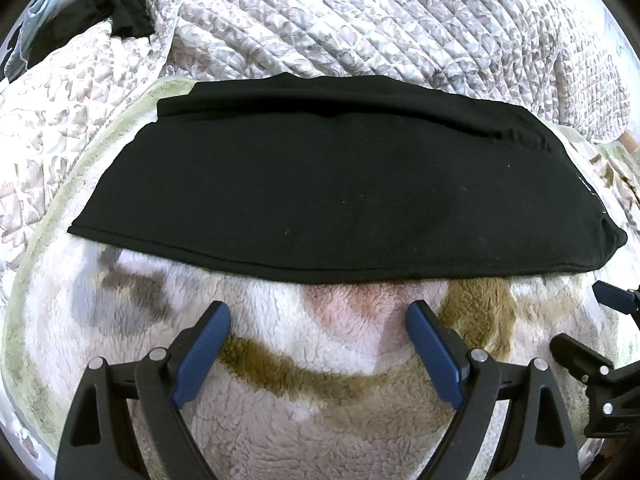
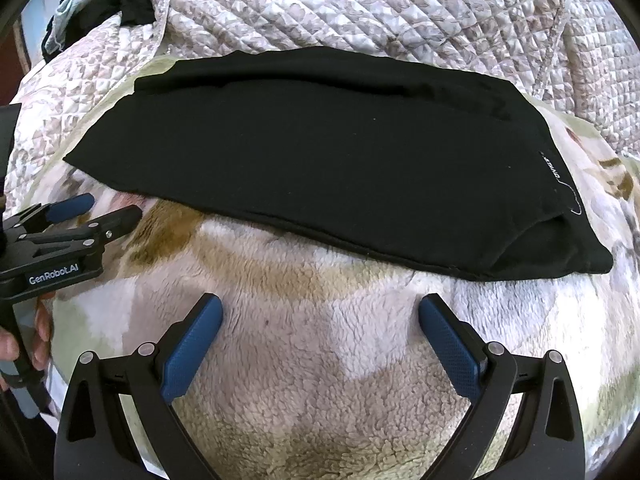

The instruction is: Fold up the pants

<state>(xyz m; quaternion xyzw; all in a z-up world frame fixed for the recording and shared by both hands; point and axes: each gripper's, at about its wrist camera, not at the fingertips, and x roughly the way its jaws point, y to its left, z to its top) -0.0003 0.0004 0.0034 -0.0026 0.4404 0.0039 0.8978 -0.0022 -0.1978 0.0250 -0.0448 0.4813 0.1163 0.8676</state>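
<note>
Black pants lie folded into a long flat band across a fleece blanket, the layers stacked with a thicker end at the right. In the right wrist view the same pants show small white lettering near their right end. My left gripper is open just short of the pants' near edge, nothing between its blue pads. My right gripper is open too, also just short of the near edge and empty. The left gripper shows at the left of the right wrist view, and the right gripper's fingers at the right edge of the left wrist view.
The patterned fleece blanket lies on a quilted floral bedspread that bunches up behind the pants. Dark clothes are piled at the far left corner. A hand holds the left gripper's handle.
</note>
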